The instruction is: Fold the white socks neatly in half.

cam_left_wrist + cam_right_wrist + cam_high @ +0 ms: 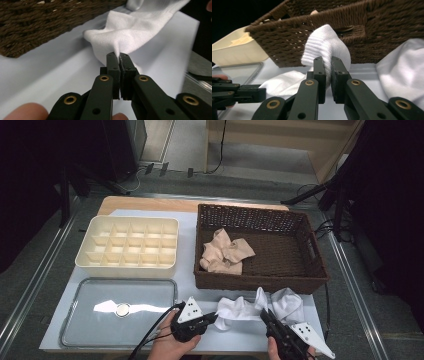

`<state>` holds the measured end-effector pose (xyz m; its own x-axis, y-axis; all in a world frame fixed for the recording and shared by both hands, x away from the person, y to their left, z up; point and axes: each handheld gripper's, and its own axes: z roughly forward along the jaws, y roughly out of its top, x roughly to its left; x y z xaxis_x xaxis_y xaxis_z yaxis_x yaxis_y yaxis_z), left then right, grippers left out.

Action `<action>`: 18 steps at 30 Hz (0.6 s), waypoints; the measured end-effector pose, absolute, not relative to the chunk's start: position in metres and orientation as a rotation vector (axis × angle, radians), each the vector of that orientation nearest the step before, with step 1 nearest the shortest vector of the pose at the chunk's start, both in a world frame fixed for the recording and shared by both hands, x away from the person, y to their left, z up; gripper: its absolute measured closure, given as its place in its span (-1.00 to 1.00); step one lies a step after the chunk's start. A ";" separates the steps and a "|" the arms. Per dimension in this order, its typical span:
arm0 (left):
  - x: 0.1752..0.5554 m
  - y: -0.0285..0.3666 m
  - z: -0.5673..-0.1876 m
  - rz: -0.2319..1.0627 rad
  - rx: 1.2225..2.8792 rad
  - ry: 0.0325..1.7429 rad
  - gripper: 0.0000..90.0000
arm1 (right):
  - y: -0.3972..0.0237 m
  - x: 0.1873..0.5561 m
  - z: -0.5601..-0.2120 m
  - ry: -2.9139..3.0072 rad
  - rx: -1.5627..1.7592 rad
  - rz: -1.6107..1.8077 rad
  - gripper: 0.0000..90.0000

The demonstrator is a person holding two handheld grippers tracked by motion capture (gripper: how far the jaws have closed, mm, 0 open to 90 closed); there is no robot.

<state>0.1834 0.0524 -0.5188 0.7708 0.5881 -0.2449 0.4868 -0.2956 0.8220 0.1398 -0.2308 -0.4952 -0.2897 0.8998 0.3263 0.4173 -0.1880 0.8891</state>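
A: So, where is the white sock [250, 307] relative to the left gripper [212, 318]?

B: Its one end is pinched right between the left gripper's tips. In the left gripper view the jaws are pressed together on a fold of the white sock [130, 30], and the rest of the fabric stretches away ahead of the gripper [119, 57], lying across the pale desk [50, 72].

A: And the right gripper [265, 316]?

B: It is clamped on the sock too. In the right gripper view the ribbed cuff [324, 47] bulges up out of the narrow gap between the jaws, just above the tips of the right gripper [328, 62]. More white cloth lies off to that gripper's right, low on the desk.

A: So the sock spans between the two?

B: Yes. From above it runs from the left gripper's tips across to the right gripper's, with a bunched lump beyond the right gripper, just short of the brown wicker basket [310, 265].

A: How close is that basket?

B: Directly ahead of both grippers; its woven wall stands just behind the cuff in the right gripper view. A beige garment [225, 252] lies inside it.

A: Anything on the left gripper's far side?

B: A clear tray [75, 320] beside it, and beyond that a cream divided box [127, 245].
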 end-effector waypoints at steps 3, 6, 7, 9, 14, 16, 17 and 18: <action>0.179 0.059 -0.513 -0.021 1.999 0.745 0.99 | -0.230 0.124 -0.487 1.646 1.526 1.476 0.88; 0.176 0.062 -0.512 -0.049 2.075 0.713 0.97 | -0.225 0.115 -0.482 1.664 1.516 1.458 0.88; 0.176 0.063 -0.513 -0.012 2.094 0.726 0.94 | -0.224 0.116 -0.483 1.671 1.516 1.455 0.87; 0.181 0.064 -0.516 0.045 2.093 0.771 0.87 | -0.221 0.125 -0.487 1.686 1.537 1.429 0.87; 0.200 0.068 -0.516 0.130 2.044 0.889 0.72 | -0.216 0.160 -0.496 1.701 1.567 1.422 0.77; 0.207 0.068 -0.518 0.166 2.043 0.921 0.72 | -0.213 0.174 -0.502 1.715 1.566 1.401 0.75; 0.210 0.069 -0.520 0.186 2.038 0.939 0.71 | -0.212 0.181 -0.506 1.721 1.560 1.394 0.72; 0.212 0.069 -0.521 0.202 2.030 0.954 0.68 | -0.211 0.187 -0.511 1.734 1.558 1.379 0.67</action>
